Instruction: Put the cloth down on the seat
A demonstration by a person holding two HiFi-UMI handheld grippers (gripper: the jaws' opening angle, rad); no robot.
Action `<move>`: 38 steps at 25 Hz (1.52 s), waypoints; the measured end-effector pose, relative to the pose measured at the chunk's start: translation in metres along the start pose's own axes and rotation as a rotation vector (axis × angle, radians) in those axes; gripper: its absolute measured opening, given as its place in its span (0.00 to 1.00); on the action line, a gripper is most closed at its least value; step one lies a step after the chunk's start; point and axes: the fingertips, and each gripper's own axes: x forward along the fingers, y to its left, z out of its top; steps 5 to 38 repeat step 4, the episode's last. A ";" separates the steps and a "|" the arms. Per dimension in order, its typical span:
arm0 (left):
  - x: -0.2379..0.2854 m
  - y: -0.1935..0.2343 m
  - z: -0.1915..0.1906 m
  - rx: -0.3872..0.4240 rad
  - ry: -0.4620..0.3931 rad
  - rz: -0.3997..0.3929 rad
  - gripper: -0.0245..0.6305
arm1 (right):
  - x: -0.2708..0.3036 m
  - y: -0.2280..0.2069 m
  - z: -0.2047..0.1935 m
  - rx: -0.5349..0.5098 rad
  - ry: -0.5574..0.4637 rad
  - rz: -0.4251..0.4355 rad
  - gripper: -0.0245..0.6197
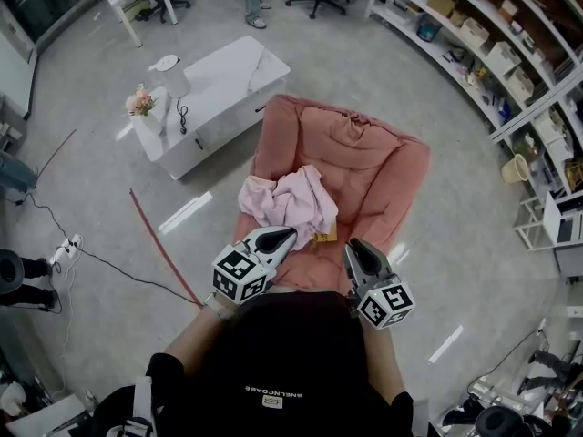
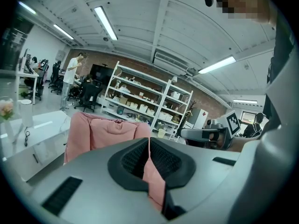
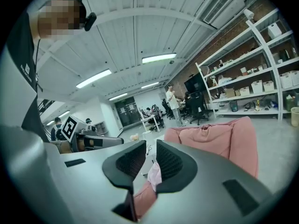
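Observation:
A crumpled pale pink cloth (image 1: 287,200) lies on the front left of the salmon-pink cushioned seat (image 1: 364,162). Neither gripper holds it. My left gripper (image 1: 290,235) hovers just in front of the cloth's near edge. Its tips meet, and only the seat's pink shows under them in the left gripper view (image 2: 149,141). My right gripper (image 1: 353,247) sits over the seat's front edge, to the right of the cloth. Its jaws stand a narrow gap apart with nothing between them (image 3: 150,148). Through that gap the cloth (image 3: 154,175) shows further off.
A white low table (image 1: 232,80) with a lamp (image 1: 170,71) and flowers (image 1: 139,101) stands left of the seat. Shelving (image 1: 492,44) curves along the right. A cable and power strip (image 1: 68,244) and a red floor line (image 1: 164,248) lie to the left. A yellow tag (image 1: 325,236) rests on the seat.

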 end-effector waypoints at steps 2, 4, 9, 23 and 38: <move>0.000 -0.001 0.000 0.000 0.001 0.001 0.07 | 0.000 -0.001 0.000 -0.003 0.004 -0.002 0.17; 0.001 -0.003 0.001 -0.001 0.003 0.003 0.07 | -0.001 -0.002 0.000 -0.006 0.008 -0.004 0.17; 0.001 -0.003 0.001 -0.001 0.003 0.003 0.07 | -0.001 -0.002 0.000 -0.006 0.008 -0.004 0.17; 0.001 -0.003 0.001 -0.001 0.003 0.003 0.07 | -0.001 -0.002 0.000 -0.006 0.008 -0.004 0.17; 0.001 -0.003 0.001 -0.001 0.003 0.003 0.07 | -0.001 -0.002 0.000 -0.006 0.008 -0.004 0.17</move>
